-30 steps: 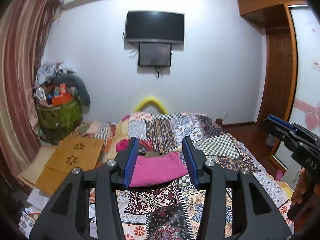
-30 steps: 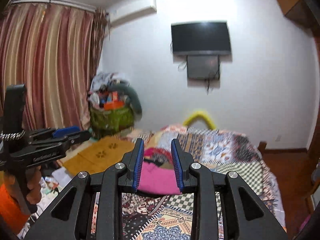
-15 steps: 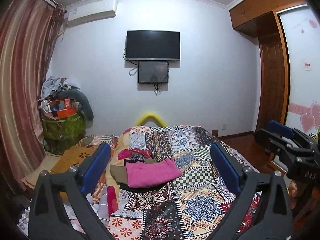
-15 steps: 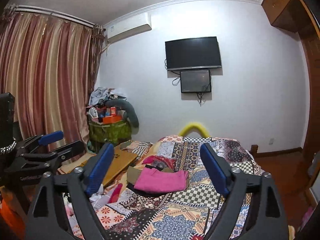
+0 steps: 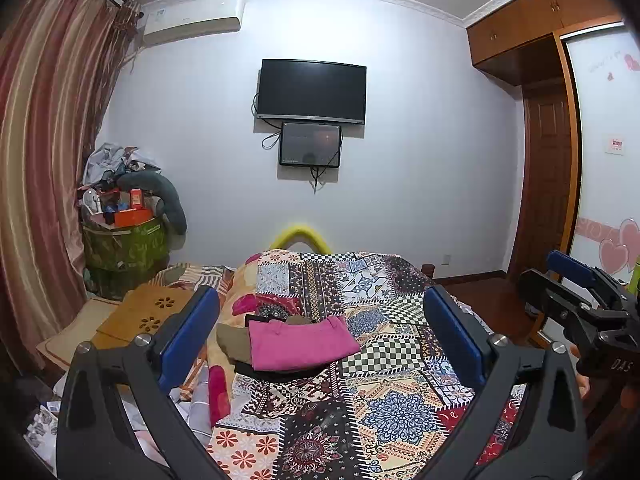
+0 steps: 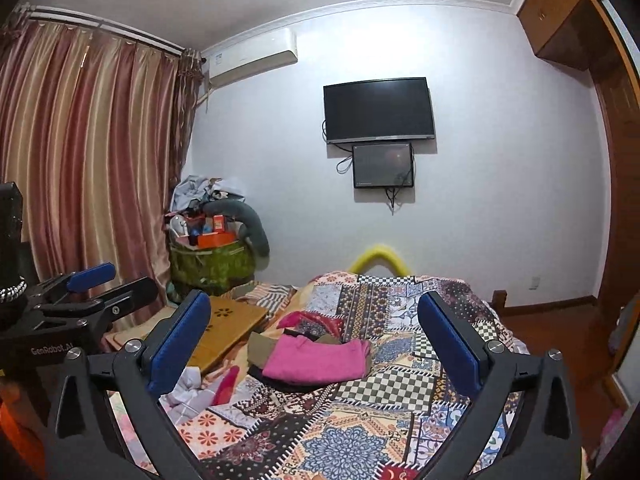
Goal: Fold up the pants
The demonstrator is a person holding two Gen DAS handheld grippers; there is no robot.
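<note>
Both my wrist cameras look nearly level down the bed (image 5: 400, 412) toward the wall television (image 6: 379, 110), set back, sharing the folded pink pants (image 5: 300, 344).

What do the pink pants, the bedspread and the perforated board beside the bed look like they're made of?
Pink pants: soft matte fabric, probably cotton knit; they lie folded flat with rounded edges. Bedspread: printed woven cloth, matte, patchwork pattern, draping over the bed. Board: looks like light wood or bamboo, smooth, with flower-shaped cutouts; which of the two is unclear.

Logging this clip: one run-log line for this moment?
left gripper: open, empty | right gripper: open, empty | pink pants: folded on bed
</note>
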